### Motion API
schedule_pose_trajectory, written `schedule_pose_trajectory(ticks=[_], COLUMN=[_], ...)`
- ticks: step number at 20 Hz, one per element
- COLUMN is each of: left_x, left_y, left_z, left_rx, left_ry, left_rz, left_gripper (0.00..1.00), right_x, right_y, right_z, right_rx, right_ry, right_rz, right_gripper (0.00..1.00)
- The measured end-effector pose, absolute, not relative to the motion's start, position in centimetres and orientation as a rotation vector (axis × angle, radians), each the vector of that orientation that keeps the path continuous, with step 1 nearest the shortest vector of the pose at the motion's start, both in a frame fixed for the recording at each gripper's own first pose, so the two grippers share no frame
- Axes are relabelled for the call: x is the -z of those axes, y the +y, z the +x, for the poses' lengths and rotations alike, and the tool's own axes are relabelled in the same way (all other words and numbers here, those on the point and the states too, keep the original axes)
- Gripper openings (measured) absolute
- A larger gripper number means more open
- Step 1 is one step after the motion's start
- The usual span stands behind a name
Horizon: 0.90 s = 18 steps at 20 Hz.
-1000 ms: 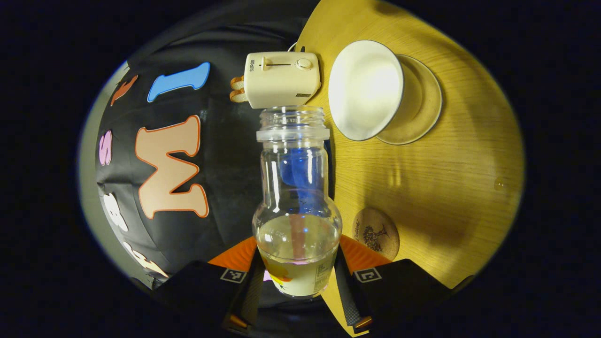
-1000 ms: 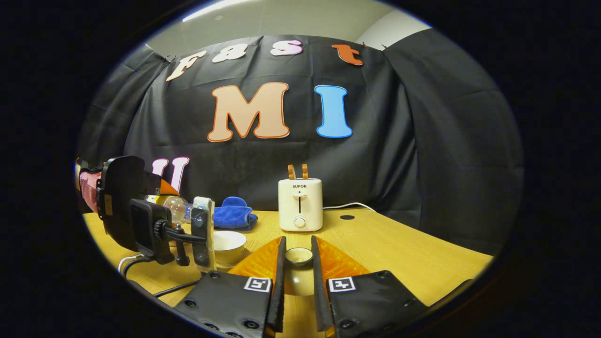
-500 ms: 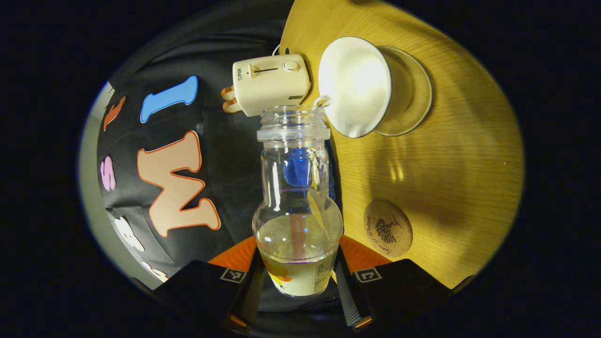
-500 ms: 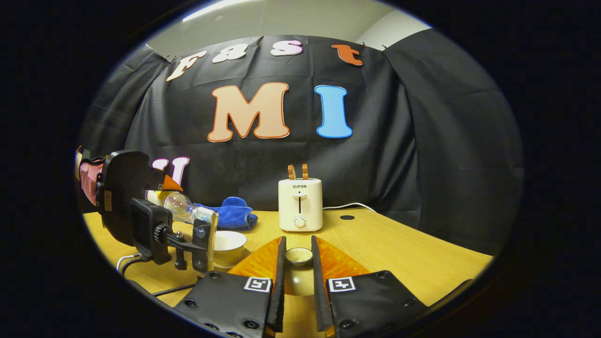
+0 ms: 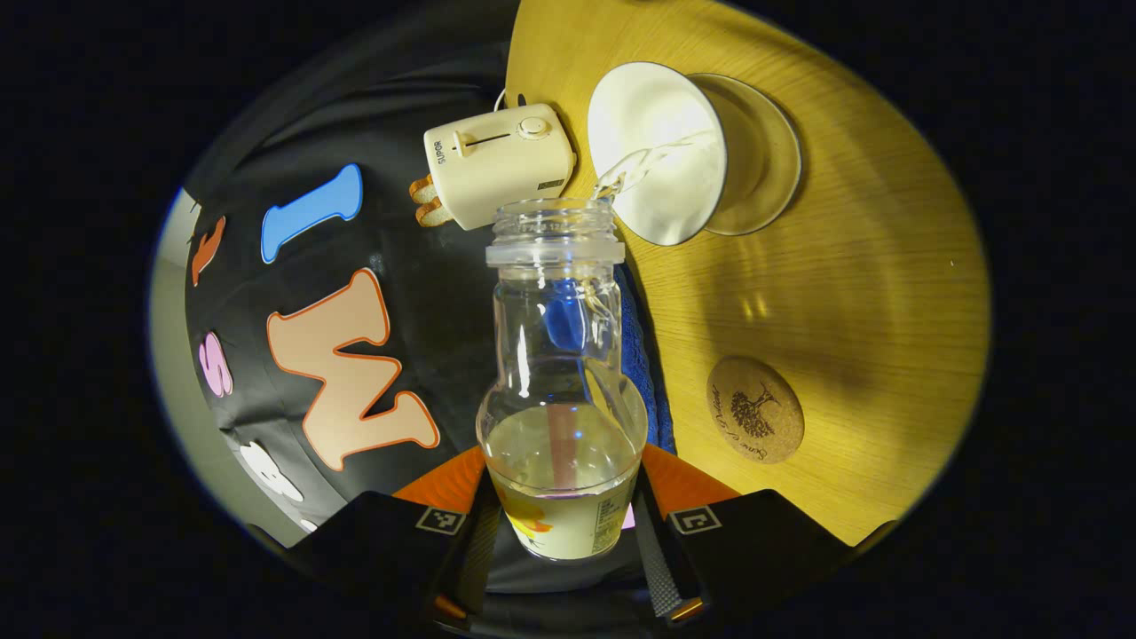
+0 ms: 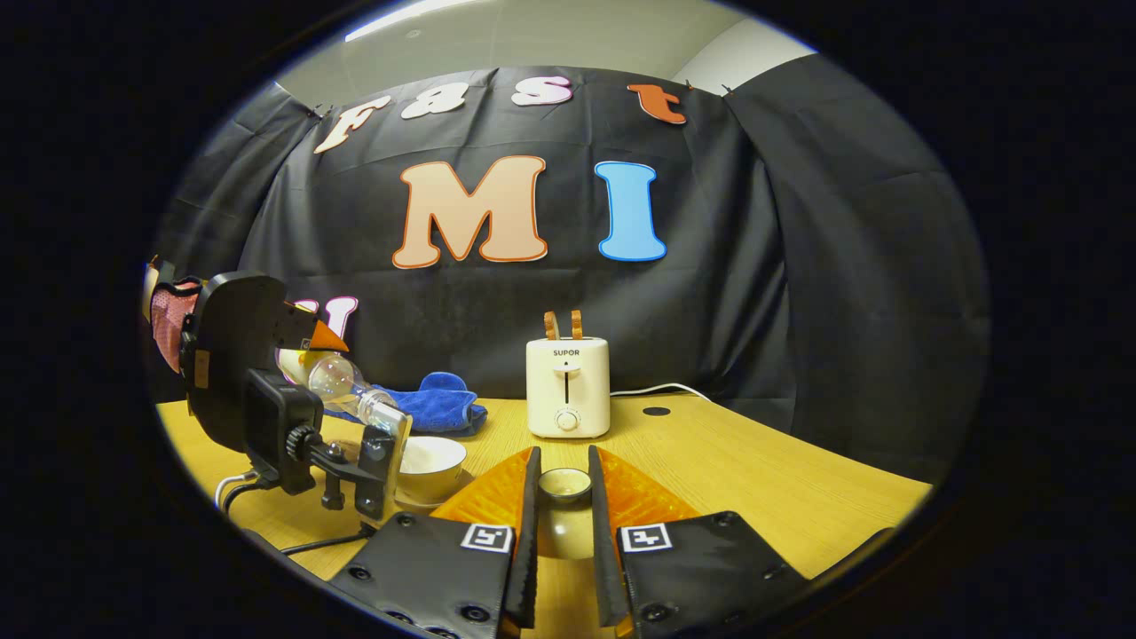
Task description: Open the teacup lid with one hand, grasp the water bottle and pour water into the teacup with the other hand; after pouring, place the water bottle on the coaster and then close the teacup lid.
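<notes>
My left gripper is shut on the clear water bottle, which is tipped over with its open mouth toward the white teacup on its saucer. A thin stream of water runs from the mouth into the cup. The round cork coaster lies on the table beside the bottle. In the right gripper view my right gripper is shut on the teacup lid, held up off the table. The left gripper, the tilted bottle and the teacup appear at the left.
A cream toaster stands at the back of the wooden table, its cord trailing right. A blue cloth lies behind the teacup. Black cables lie on the table near the front left edge.
The left gripper has tipped the bottle further toward the cup, and water now streams from its mouth into the teacup. The right gripper with the lid has stayed still.
</notes>
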<state>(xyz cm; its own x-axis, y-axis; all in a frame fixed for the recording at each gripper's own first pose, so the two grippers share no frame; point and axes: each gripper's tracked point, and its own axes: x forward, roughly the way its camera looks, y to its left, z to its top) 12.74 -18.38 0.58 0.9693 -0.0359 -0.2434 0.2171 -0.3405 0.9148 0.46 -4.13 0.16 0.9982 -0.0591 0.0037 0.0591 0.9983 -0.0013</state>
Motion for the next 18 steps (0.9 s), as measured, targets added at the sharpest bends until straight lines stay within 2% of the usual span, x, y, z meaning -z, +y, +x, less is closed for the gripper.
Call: schedule_pose_trajectory(ticks=[18], left_x=[-3.5], left_y=[-19.5], left_z=[13.1], left_rx=[0.244], left_ry=[0.039], left_rz=[2.073], left_gripper=[0.67], right_x=[-0.2], right_y=[-4.1], right_z=[0.5], right_rx=[0.059], right_ry=[-0.002], right_rz=[-0.001], right_gripper=[0.29])
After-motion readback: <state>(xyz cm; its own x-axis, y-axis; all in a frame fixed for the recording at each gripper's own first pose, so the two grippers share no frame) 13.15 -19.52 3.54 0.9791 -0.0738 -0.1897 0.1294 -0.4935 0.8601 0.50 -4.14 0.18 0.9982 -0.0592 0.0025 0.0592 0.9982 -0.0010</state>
